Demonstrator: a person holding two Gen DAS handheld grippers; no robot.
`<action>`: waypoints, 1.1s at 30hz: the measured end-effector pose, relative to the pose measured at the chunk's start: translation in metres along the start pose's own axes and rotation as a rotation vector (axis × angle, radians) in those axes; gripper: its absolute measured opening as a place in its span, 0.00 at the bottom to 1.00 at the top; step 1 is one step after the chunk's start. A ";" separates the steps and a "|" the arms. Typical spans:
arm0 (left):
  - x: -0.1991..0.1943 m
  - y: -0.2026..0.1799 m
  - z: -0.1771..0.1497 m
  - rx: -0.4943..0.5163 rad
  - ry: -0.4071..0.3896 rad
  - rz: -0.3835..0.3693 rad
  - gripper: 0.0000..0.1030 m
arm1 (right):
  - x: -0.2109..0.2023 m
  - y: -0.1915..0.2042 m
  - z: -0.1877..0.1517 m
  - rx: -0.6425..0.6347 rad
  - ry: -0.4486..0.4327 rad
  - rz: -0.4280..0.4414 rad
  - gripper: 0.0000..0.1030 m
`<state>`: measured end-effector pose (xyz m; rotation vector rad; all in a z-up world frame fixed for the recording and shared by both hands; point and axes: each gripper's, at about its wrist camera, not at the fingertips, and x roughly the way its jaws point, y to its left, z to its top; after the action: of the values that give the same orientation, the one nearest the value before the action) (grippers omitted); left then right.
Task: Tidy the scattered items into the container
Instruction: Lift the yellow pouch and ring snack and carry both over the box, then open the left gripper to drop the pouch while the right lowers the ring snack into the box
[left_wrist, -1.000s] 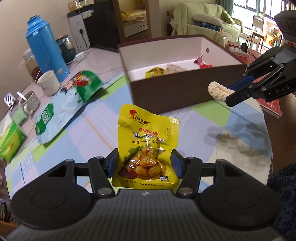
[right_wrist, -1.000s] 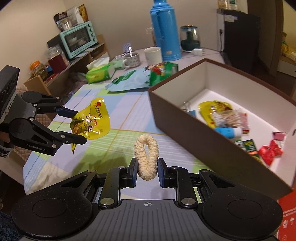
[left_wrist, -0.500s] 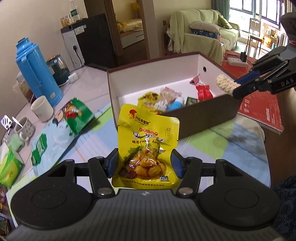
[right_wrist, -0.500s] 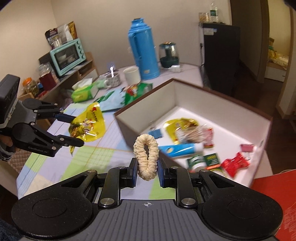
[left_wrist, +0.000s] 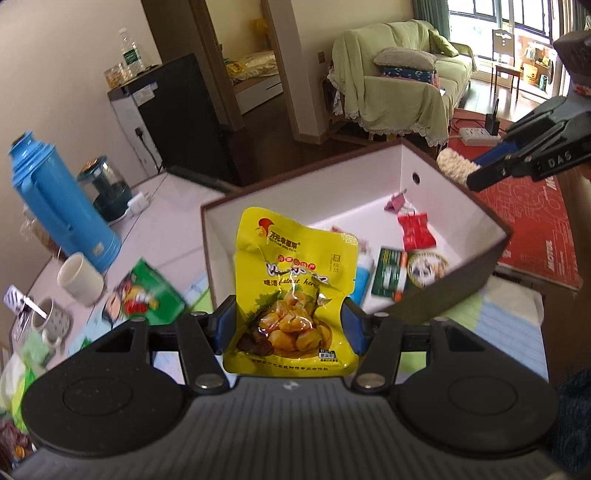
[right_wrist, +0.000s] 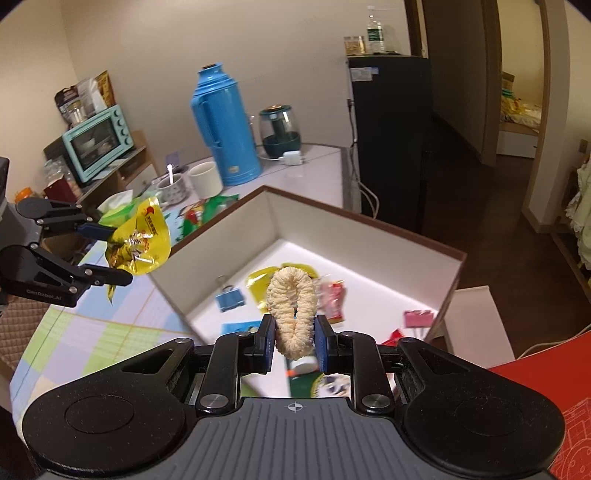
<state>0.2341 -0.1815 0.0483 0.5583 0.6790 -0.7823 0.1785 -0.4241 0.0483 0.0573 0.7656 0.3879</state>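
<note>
My left gripper (left_wrist: 291, 328) is shut on a yellow chestnut snack pouch (left_wrist: 295, 291), held upright just before the near wall of the brown box (left_wrist: 476, 210). That pouch (right_wrist: 138, 236) and the left gripper (right_wrist: 107, 254) show at the left of the right wrist view, beside the box corner. My right gripper (right_wrist: 294, 341) is shut on a cream hair scrunchie (right_wrist: 292, 310), hanging above the box's white floor (right_wrist: 376, 291). The scrunchie (left_wrist: 456, 168) also appears over the box's far right rim. Inside lie clips, packets and a tube.
A blue thermos (right_wrist: 221, 125), a white cup (right_wrist: 205, 179), a mug with a spoon (right_wrist: 171, 186) and green snack bags (left_wrist: 147, 299) stand on the table left of the box. A red mat (left_wrist: 532, 229) lies beyond the box. A checked cloth (right_wrist: 92, 332) covers the table.
Both grippers have risen and moved toward the box. The scrunchie now hangs over the box's inside, and the pouch has come up to the box's near wall.
</note>
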 end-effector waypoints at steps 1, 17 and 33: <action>0.005 -0.002 0.006 0.003 0.000 -0.006 0.52 | 0.002 -0.005 0.003 0.005 0.000 0.000 0.21; 0.090 -0.023 0.063 0.023 0.048 -0.095 0.52 | 0.046 -0.070 0.027 0.010 0.061 0.005 0.21; 0.144 0.006 0.034 -0.024 0.223 -0.076 0.52 | 0.105 -0.077 0.038 -0.046 0.159 0.073 0.21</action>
<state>0.3261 -0.2651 -0.0326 0.6059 0.9182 -0.7882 0.2984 -0.4543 -0.0089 0.0110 0.9132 0.4833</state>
